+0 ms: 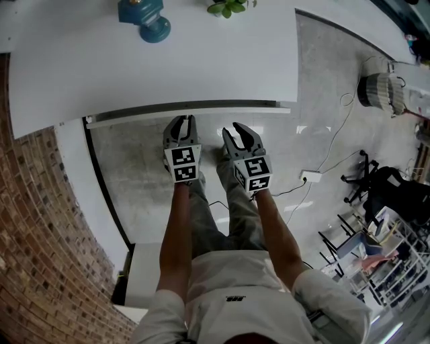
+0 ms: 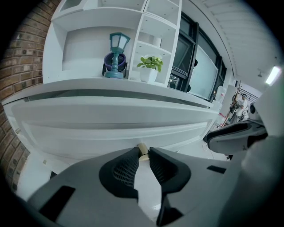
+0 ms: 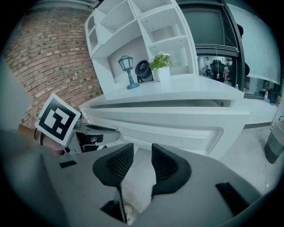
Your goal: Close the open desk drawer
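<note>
The white desk (image 1: 154, 60) has its drawer (image 1: 134, 119) standing out a little from the desktop edge, with a dark gap above the front. The drawer front (image 2: 111, 124) fills the left gripper view, and a small brass knob (image 2: 142, 149) sits on it. My left gripper (image 1: 181, 119) (image 2: 143, 151) is shut on that knob, which shows between its fingertips. My right gripper (image 1: 232, 129) (image 3: 138, 147) hangs just right of it, short of the drawer front (image 3: 168, 126), jaws apart with nothing between them.
A teal lantern (image 1: 144, 17) and a potted plant (image 1: 227, 7) stand on the desktop. A brick wall (image 1: 33, 235) runs along the left. A power strip (image 1: 310, 177) with cables, a bin (image 1: 383, 91) and a chair (image 1: 379, 191) stand on the floor at right.
</note>
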The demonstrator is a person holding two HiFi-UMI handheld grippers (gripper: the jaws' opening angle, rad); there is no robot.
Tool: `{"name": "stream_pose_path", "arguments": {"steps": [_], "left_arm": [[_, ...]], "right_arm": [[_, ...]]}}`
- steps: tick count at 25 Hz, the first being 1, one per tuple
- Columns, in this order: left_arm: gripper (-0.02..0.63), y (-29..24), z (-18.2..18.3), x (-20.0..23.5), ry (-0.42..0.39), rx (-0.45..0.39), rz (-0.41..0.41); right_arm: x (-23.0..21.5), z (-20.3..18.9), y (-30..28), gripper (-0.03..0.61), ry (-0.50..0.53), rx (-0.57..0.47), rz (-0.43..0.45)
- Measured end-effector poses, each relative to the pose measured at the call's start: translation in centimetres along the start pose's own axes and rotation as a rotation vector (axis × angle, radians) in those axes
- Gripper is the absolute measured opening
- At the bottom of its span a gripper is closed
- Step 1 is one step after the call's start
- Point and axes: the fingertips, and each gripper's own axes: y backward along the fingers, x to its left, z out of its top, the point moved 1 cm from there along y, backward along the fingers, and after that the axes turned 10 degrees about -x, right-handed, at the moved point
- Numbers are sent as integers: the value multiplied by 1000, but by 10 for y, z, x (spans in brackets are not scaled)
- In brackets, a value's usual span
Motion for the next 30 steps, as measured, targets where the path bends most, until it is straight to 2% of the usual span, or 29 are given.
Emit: {"name": "stream_pose_path", "arguments": {"steps": [13,17,30], "left_arm": [[87,-16,12,6,3,-8,1],[87,-20,15,8,5,-12,0],[95,-29,21,11,-20,-33,-39]], "right_arm": [[-5,10,-6,130,0,-6,-1],[-7,14,-10,130,10,-35,-6],[-16,26,-13,130,26,-59,-36]]}}
